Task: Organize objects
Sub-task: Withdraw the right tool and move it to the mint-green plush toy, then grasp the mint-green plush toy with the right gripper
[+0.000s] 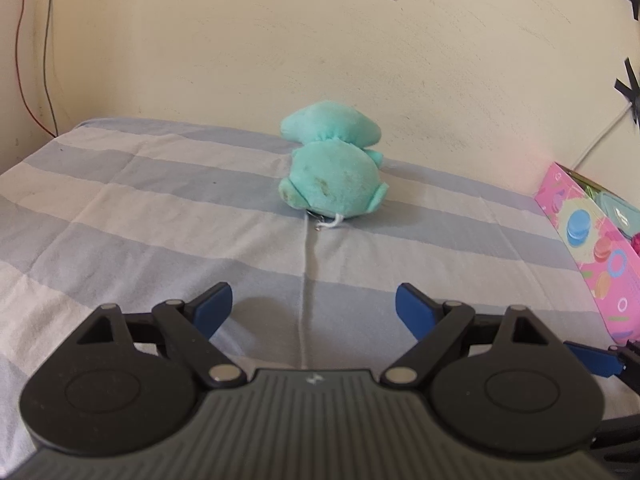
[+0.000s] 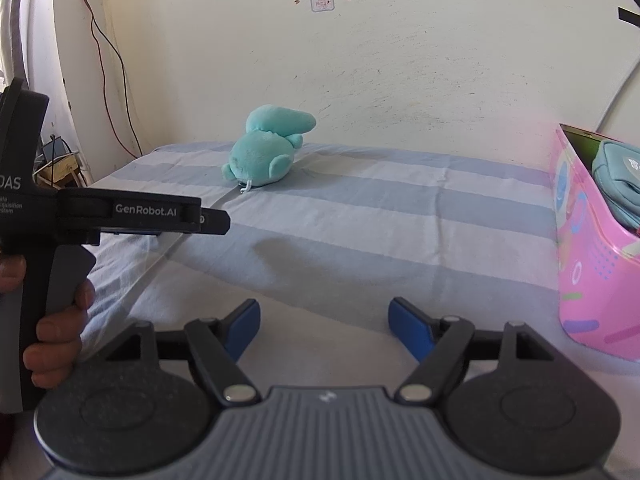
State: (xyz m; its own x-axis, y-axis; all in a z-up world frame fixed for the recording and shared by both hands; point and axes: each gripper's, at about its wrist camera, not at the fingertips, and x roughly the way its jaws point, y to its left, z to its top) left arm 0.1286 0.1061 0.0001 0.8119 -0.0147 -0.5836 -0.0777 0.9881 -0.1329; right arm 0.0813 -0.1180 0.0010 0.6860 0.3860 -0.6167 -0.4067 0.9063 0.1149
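Fingers point(image 1: 216, 308) apart; plush point(image 1: 334, 168) tail-to-wall.

The left gripper point(image 2: 216, 220), seen side-on to the left of the right gripper's jaws, bears "GenRobot.AI" in pale letters on its black arm; its grey body point(image 2: 16, 184) shows "DAS" (cut off at the frame edge), with smaller lines beneath too small to read; a small sticker point(image 2: 322, 3) on the wall, far ahead of the jaws, stays illegible.
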